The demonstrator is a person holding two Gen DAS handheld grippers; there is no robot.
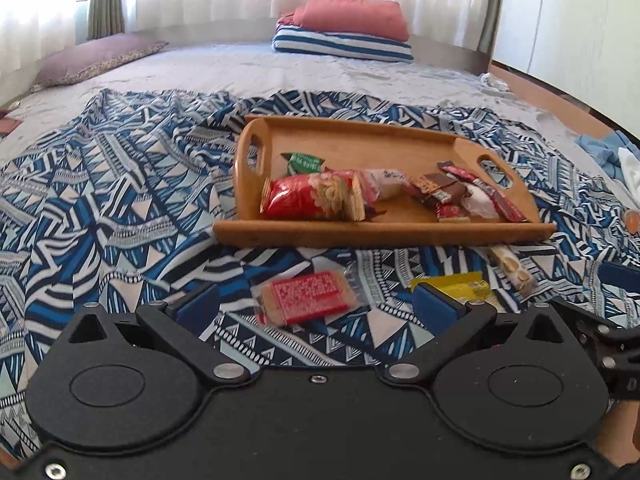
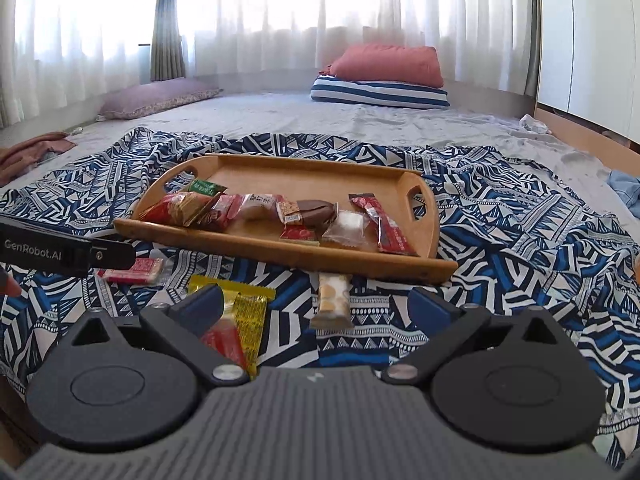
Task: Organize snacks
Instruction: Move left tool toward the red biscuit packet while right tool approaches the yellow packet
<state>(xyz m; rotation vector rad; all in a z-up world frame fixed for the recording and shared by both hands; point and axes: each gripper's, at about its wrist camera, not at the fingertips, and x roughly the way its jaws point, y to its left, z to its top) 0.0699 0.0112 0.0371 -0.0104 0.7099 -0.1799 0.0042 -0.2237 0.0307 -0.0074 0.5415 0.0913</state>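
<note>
A wooden tray (image 1: 384,232) (image 2: 280,246) sits on a blue patterned cloth and holds several snack packs, among them a big red cracker bag (image 1: 312,196) (image 2: 176,206). Three snacks lie loose on the cloth in front of it: a red biscuit pack (image 1: 306,298) (image 2: 134,271), a yellow pack (image 1: 460,285) (image 2: 244,312) and a clear pack of white cookies (image 1: 514,268) (image 2: 332,296). My left gripper (image 1: 316,304) is open, with the red biscuit pack between its fingers. My right gripper (image 2: 316,306) is open above the cookie pack, its left finger over the yellow pack.
The cloth (image 1: 120,200) lies on a grey bed. A striped pillow with a red one on top (image 1: 344,36) (image 2: 380,80) and a purple pillow (image 1: 96,58) lie at the far end. The left gripper's body (image 2: 60,254) shows at the left of the right wrist view.
</note>
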